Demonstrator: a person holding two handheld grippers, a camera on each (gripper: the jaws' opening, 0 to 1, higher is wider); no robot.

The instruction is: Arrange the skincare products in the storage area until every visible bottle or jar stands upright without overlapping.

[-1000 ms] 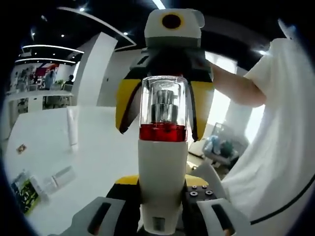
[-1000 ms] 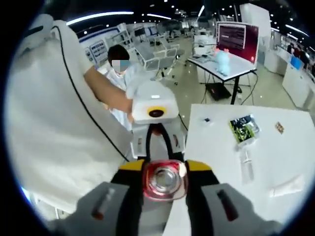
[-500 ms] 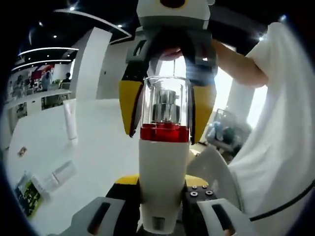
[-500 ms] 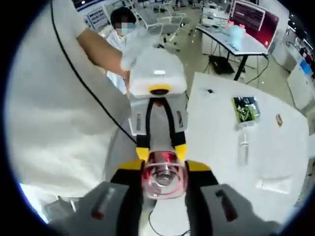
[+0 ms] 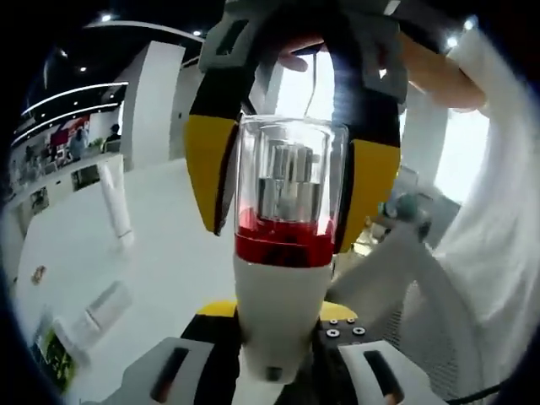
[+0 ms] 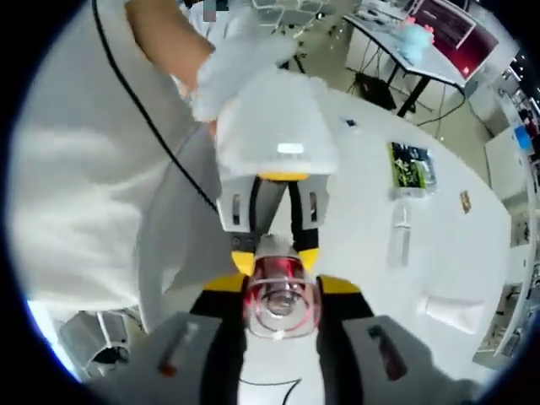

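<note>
A: In the left gripper view we see our left gripper clamped on the white body of the pump bottle, which stands straight up from six o'clock to the centre, its clear cap above a red band.

B: And our right gripper comes down from twelve o'clock, its yellow pads against both sides of that clear cap. So both claws hold the one bottle.

A: The right gripper view agrees. We look down onto the cap at six o'clock, with the right gripper closed on the bottle and the left gripper gripping it from beyond, at twelve o'clock.

B: On the white table at two o'clock lies a green packet, a clear tube nearer the centre, and a white tube at three o'clock, all lying flat and well apart.

A: In the left gripper view a white tube stands upright at nine o'clock.
</note>
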